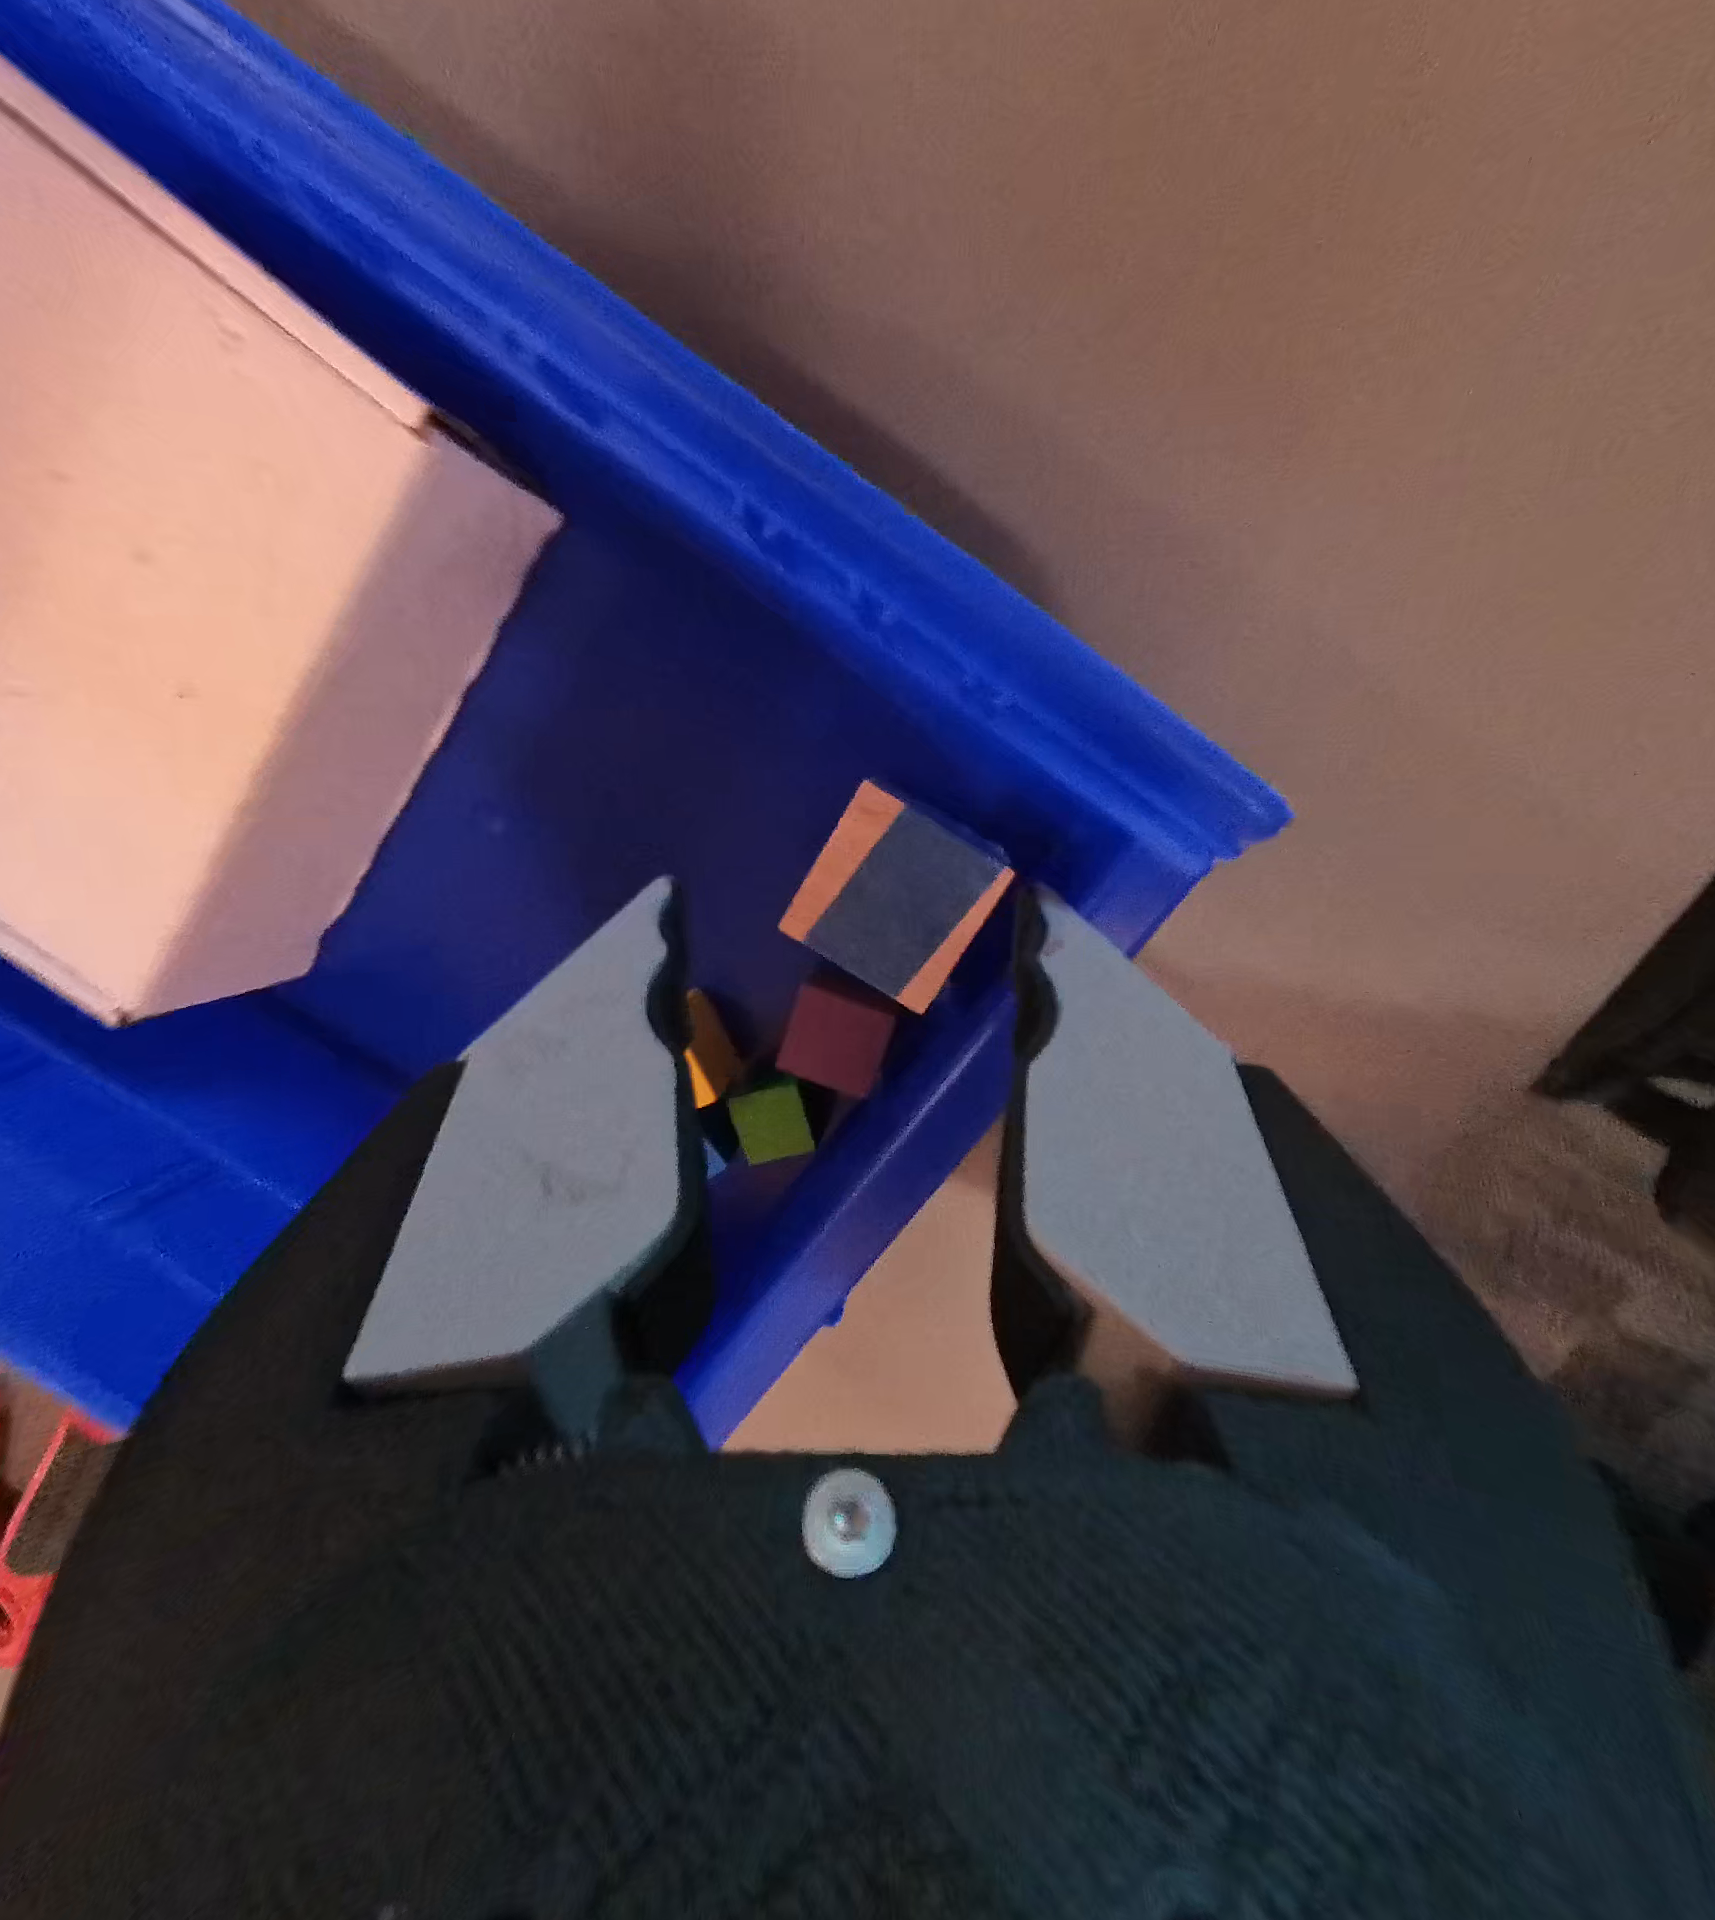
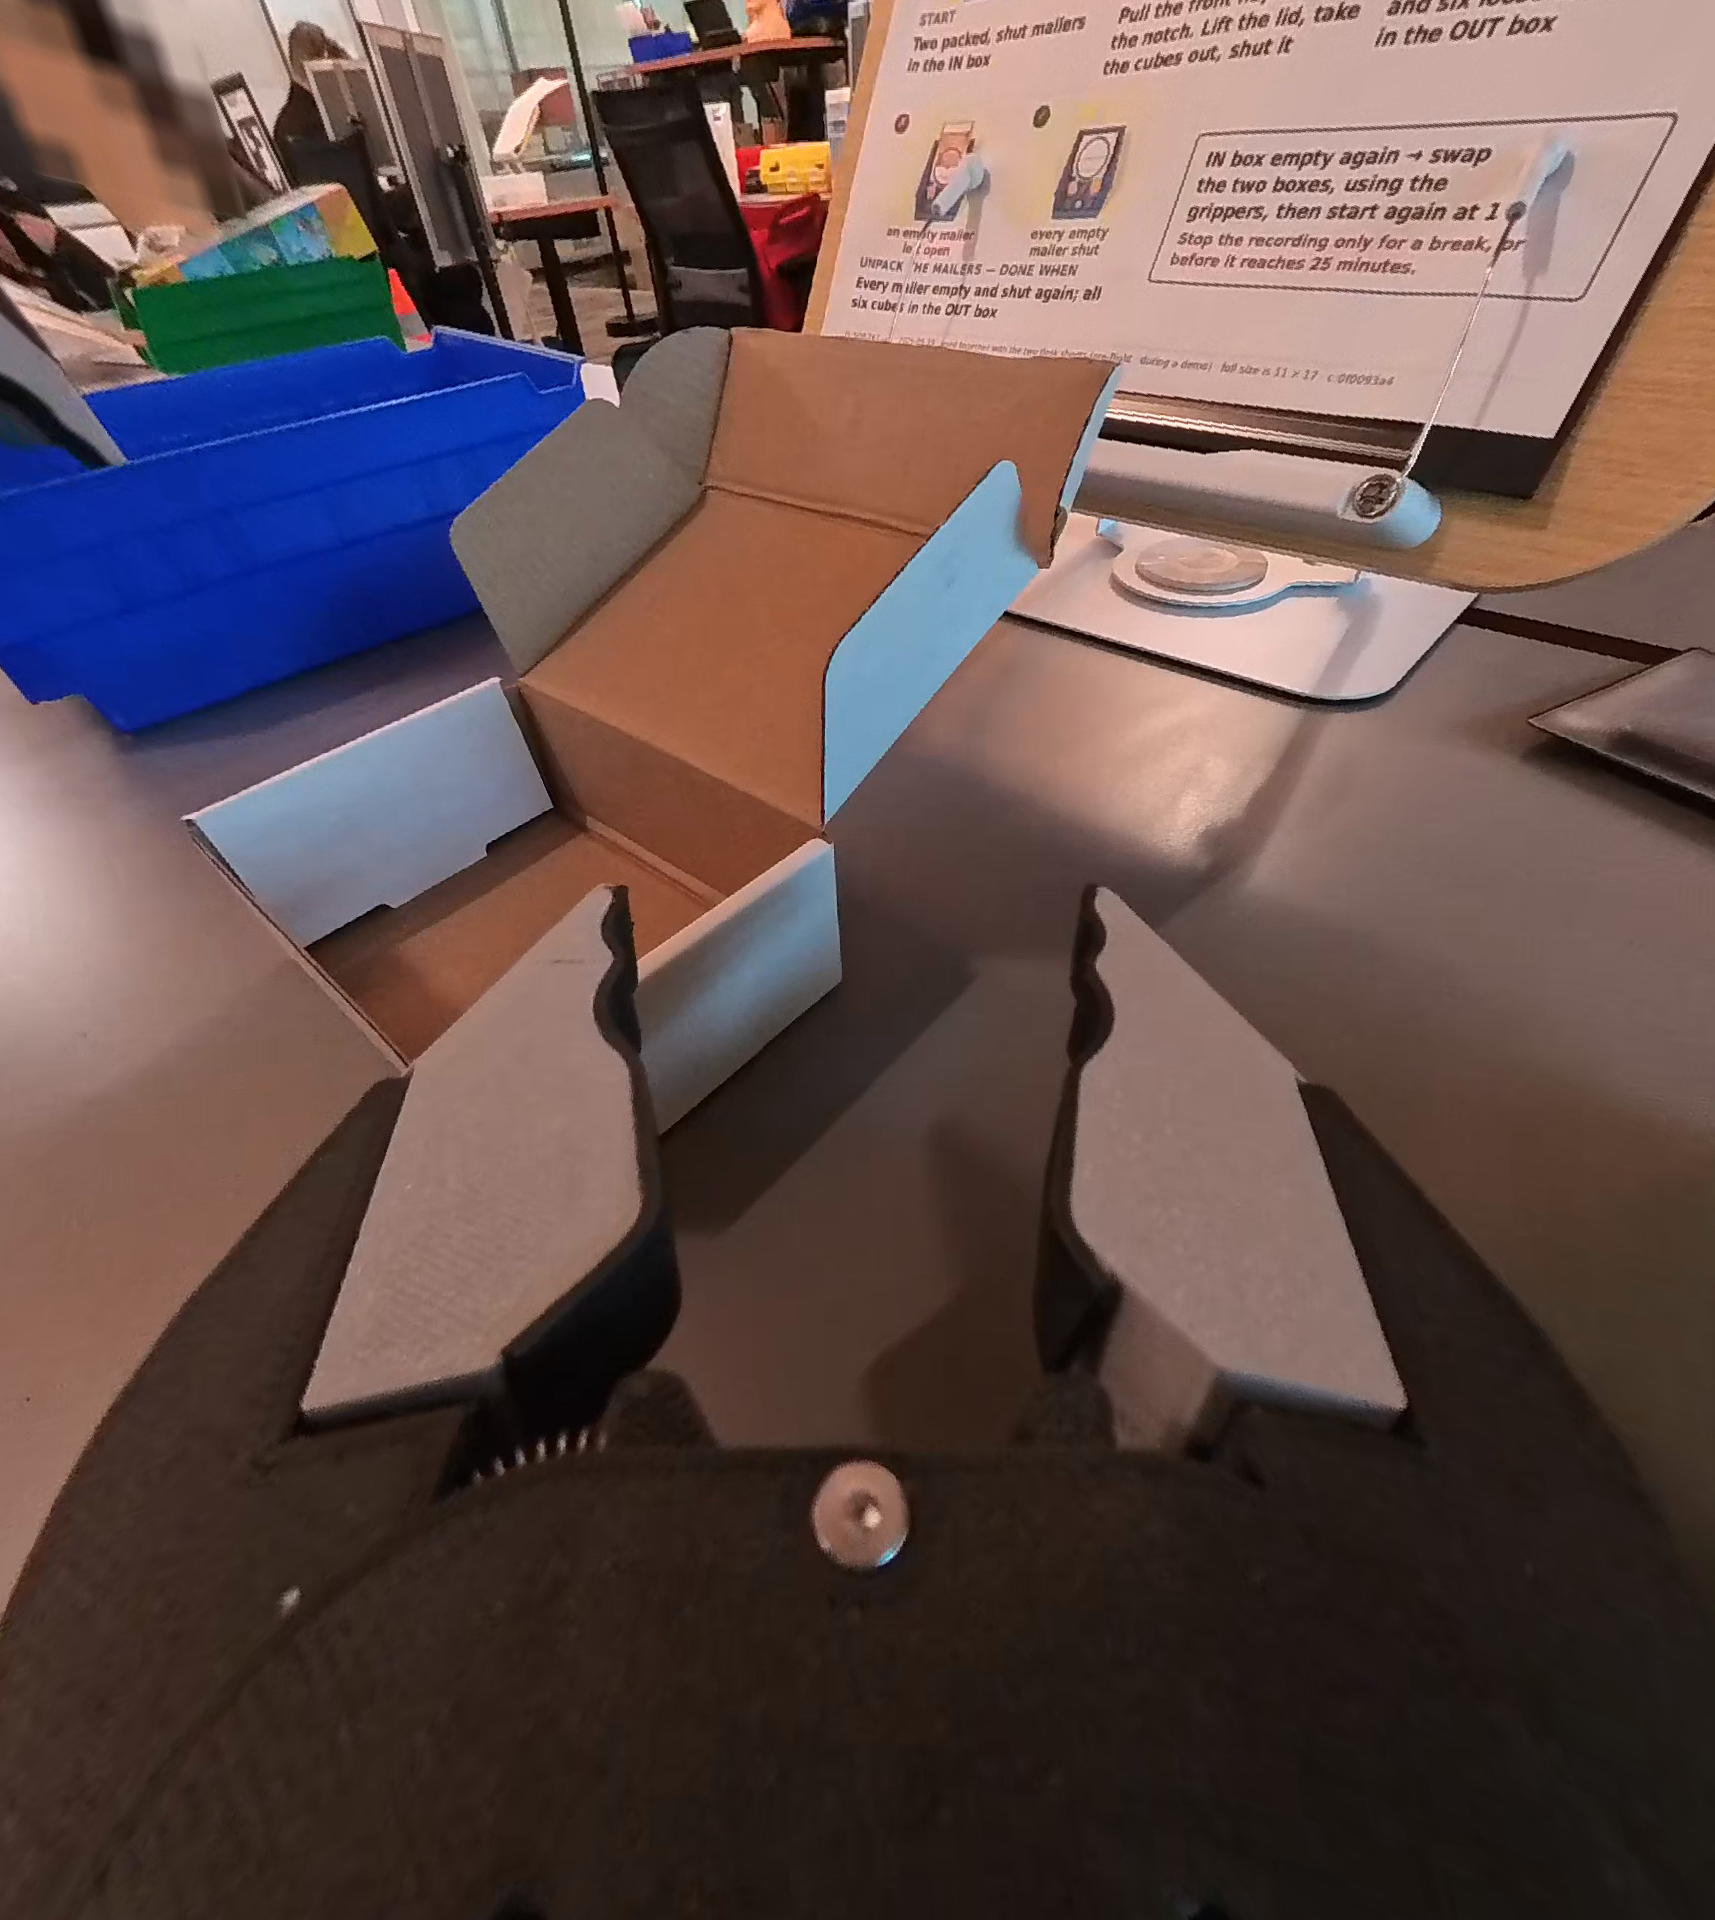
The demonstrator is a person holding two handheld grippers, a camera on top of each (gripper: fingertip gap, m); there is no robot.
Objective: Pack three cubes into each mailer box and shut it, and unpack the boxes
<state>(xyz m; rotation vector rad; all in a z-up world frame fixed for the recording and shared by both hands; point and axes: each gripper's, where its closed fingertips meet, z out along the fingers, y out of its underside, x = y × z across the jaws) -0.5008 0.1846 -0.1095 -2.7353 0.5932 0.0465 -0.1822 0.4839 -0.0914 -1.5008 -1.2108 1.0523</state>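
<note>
Above blue bin [image 1: 624, 499] cubes [image 1: 832, 1039], left hand-held gripper [image 1: 842, 914] gaping, right hand-held gripper [image 2: 853, 925] gaping

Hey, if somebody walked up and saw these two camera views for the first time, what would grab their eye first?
Probably the open mailer box standing on the dark table ahead of the right gripper, lid up, brown inside showing. Next, the bright blue bin under the open left gripper, with a closed pale box at one end and small coloured cubes huddled in the corner.
</note>
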